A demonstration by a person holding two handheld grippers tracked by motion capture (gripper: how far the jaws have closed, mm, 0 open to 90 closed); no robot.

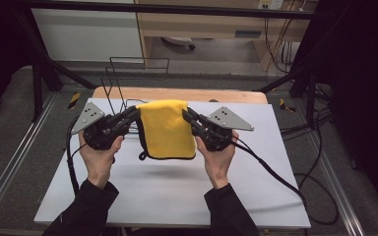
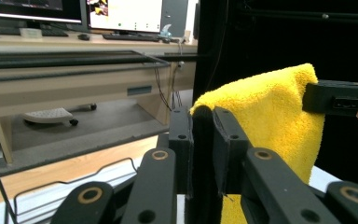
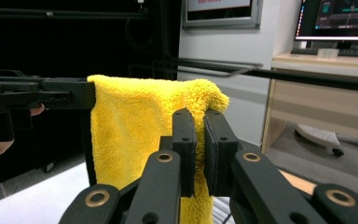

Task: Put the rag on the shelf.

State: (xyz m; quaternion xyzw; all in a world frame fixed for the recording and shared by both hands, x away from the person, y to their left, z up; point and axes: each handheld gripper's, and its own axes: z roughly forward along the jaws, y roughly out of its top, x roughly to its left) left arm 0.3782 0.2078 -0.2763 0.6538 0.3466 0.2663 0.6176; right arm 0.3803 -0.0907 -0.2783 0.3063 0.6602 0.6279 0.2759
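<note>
High view: a folded yellow terry cloth with dark edge binding (image 1: 166, 129) hangs in the air above the white rectangular table (image 1: 256, 187), its shadow lying on the table surface at 6 o'clock of it. The left gripper (image 1: 134, 114) is clamped on the cloth's upper corner at 9 o'clock; the right gripper (image 1: 188, 114) is clamped on the upper corner at 3 o'clock. Each carries a grey three-cornered plate with small holes. A small dark loop hangs at the cloth's lower corner toward 7 o'clock. A thin black wire rack (image 1: 128, 83) stands at the table's far edge, 12 o'clock.

Left gripper view: black jaws pressed together on the cloth's bound edge; fluffy looped pile visible close up, the right gripper's jaw biting the far corner at 3 o'clock. Background: wooden desk with monitors and a keyboard (image 2: 126, 36); screen writing too small to read.

Right gripper view: jaws closed on the yellow pile, the left gripper gripping the opposite corner at 9 o'clock, a fingertip behind it. A monitor on a desk at 1 o'clock; text unreadable.
</note>
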